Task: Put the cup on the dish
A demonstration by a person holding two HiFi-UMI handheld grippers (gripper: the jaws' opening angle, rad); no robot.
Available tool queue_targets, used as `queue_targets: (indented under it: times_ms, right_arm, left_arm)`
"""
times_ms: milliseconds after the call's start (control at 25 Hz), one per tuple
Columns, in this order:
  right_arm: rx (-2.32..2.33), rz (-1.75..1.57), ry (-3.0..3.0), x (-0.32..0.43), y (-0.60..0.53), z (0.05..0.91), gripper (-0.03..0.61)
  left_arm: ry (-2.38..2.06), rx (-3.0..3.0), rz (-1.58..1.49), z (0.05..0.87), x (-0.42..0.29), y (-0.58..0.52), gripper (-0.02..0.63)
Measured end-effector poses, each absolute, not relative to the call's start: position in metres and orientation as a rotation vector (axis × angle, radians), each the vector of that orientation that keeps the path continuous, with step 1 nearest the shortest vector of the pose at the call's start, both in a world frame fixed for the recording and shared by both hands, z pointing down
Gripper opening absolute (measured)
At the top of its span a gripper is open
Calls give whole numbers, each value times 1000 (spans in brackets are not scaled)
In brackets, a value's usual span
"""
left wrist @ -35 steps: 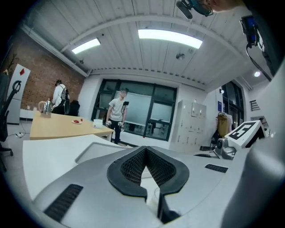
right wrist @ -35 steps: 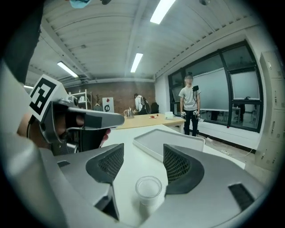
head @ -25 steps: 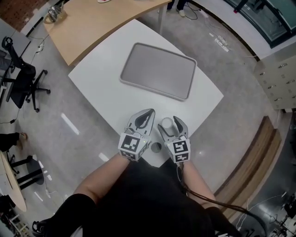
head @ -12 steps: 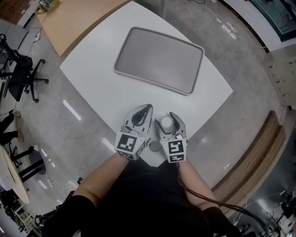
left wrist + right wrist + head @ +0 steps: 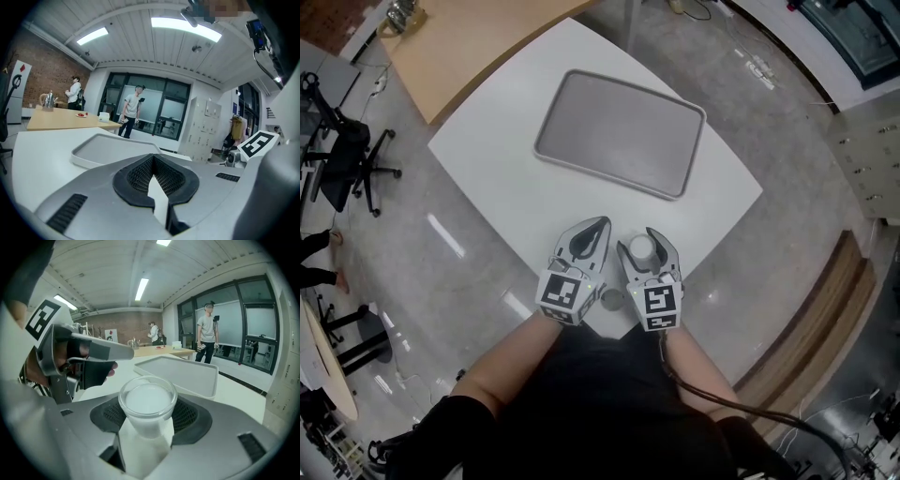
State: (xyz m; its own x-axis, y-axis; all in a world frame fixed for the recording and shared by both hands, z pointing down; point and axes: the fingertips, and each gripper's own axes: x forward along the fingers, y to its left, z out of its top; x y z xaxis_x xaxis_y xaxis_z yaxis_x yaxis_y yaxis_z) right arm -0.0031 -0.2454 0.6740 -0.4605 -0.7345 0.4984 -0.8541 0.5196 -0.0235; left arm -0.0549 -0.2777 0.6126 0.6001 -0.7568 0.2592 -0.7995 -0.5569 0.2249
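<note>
A grey rectangular dish lies bare on the far half of the white table. It also shows in the left gripper view and ahead of the cup in the right gripper view. A small frosted cup stands upright between the jaws of my right gripper, which is shut on it near the table's near corner. The cup looks empty. My left gripper sits just left of it, shut, with nothing between its jaws.
The table's near corner and edges lie right under both grippers. A wooden table adjoins the far left side. An office chair stands on the floor to the left and lockers to the right. People stand far off by glass doors.
Both grippers stay almost where they were by the near corner, and the cup stays in the right gripper. Only the head view has shifted a little.
</note>
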Motion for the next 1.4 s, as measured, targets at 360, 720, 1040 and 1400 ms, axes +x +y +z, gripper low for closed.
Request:
queue_targets:
  times_ms: [360,720,1040,1400]
  right_arm:
    - [1385,288,-2368,-4,-268,564,268]
    - [1464,235,-2406,2,-296,471,268]
    - [1459,182,-2442,-2,-315,440,267]
    - [1425,234,-2438,2,-351,471,268]
  left_arm:
    - [-1299,2606,105,528,-53,-298,8]
    - [-1307,2674,33,452,-48,-320,8]
    - [-1346,2698,-15,417,-55,-335,8]
    - [-1354,2657,42,452,-48,-368,8]
